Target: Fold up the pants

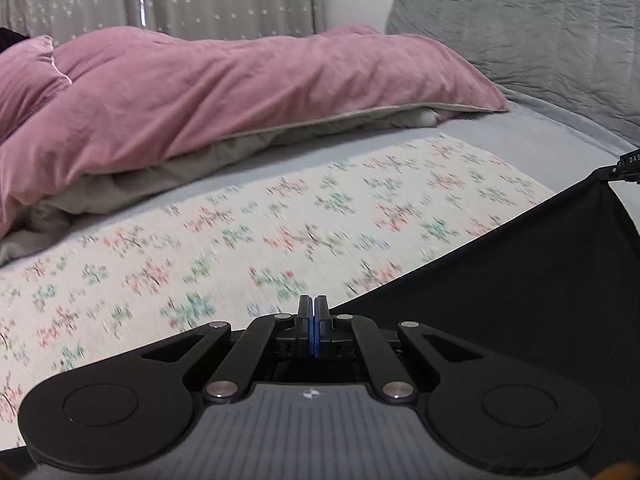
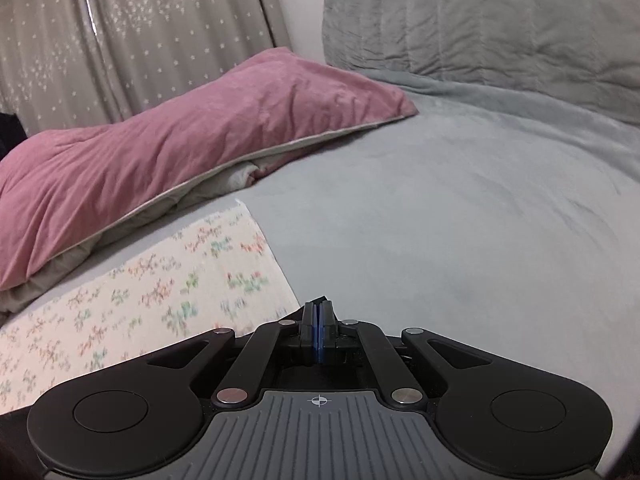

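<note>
The black pants (image 1: 520, 280) hang as a taut sheet between my two grippers, lifted a little off the bed. In the left wrist view my left gripper (image 1: 313, 300) is shut on one edge of the pants, its blue pads pressed together on the cloth. From there the fabric rises to the right to my right gripper (image 1: 626, 168), which pinches the far corner. In the right wrist view my right gripper (image 2: 319, 305) is shut on a black tip of the pants (image 2: 290, 317); the rest is hidden below the gripper body.
A cream floral cloth (image 1: 240, 240) lies on the grey bedsheet (image 2: 460, 240) under the pants. A pink duvet (image 1: 200, 92) is heaped behind it, with a grey quilted pillow (image 1: 520, 32) at the back right. Starred curtains (image 2: 140, 40) close the far side.
</note>
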Motion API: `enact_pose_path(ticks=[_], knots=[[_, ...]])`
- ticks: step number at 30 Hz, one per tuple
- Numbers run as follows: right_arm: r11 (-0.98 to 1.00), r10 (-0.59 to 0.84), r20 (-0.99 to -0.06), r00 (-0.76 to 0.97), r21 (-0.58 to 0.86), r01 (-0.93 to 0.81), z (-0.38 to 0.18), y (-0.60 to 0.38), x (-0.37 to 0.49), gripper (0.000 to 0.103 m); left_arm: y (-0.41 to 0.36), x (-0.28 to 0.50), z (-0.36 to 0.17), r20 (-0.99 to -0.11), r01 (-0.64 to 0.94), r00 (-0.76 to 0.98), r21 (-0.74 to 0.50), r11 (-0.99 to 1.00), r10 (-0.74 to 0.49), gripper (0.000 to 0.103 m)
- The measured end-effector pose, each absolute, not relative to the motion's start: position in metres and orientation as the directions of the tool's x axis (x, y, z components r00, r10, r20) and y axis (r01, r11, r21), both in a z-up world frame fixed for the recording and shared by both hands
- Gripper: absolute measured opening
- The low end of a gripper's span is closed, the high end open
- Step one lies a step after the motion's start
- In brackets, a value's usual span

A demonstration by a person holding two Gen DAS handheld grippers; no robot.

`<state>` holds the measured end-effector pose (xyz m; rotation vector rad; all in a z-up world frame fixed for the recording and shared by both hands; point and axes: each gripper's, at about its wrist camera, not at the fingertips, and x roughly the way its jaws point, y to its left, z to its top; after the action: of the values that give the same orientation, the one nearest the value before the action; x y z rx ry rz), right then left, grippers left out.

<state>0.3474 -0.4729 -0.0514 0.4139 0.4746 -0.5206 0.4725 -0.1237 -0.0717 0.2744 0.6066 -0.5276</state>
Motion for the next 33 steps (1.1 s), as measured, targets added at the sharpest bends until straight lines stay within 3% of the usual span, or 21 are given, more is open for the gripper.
enact_pose_path(ticks=[5,11,14,16,18,24,26,30,33], knots=[[0.812,-0.406,-0.541,0.737,0.157,0.563,-0.053,-0.471,0.394,0.0,-0.134,0.486,-0.076,-0.581,0.489,0.74,0.12,0.864,-0.339,0.027],[0.799,-0.41,-0.576,0.707,0.146,0.583,-0.063,-0.471,0.43,0.0,-0.139,0.502,-0.09,-0.594,0.448,0.754,0.151,0.881,-0.281,0.028],[0.803,-0.424,-0.633,0.648,0.068,0.592,-0.07,-0.462,0.441,0.009,-0.14,0.508,-0.105,-0.638,0.446,0.725,0.149,0.883,-0.259,0.032],[0.806,-0.445,-0.635,0.632,0.023,0.591,-0.068,-0.454,0.44,0.011,-0.134,0.501,-0.102,-0.616,0.434,0.741,0.139,0.89,-0.265,0.04],[0.819,-0.426,-0.638,0.641,0.029,0.573,-0.061,-0.45,0.431,0.024,-0.126,0.492,-0.094,-0.609,0.429,0.742,0.107,0.897,-0.282,0.069],[0.841,-0.396,-0.618,0.679,0.053,0.539,-0.024,-0.431,0.396,0.044,-0.085,0.456,-0.062,-0.606,0.407,0.739,0.052,0.912,-0.295,0.093],[0.854,-0.382,-0.598,0.704,0.062,0.516,-0.011,-0.418,0.381,0.053,-0.063,0.443,-0.053,-0.599,0.39,0.745,0.035,0.92,-0.293,0.094],[0.893,-0.345,-0.587,0.733,0.034,0.448,0.01,-0.382,0.362,0.054,-0.002,0.416,-0.037,-0.591,0.331,0.766,0.023,0.943,-0.254,0.098],[0.916,-0.318,-0.57,0.757,0.02,0.4,0.024,-0.351,0.351,0.063,0.049,0.397,-0.026,-0.593,0.278,0.778,0.031,0.96,-0.206,0.099]])
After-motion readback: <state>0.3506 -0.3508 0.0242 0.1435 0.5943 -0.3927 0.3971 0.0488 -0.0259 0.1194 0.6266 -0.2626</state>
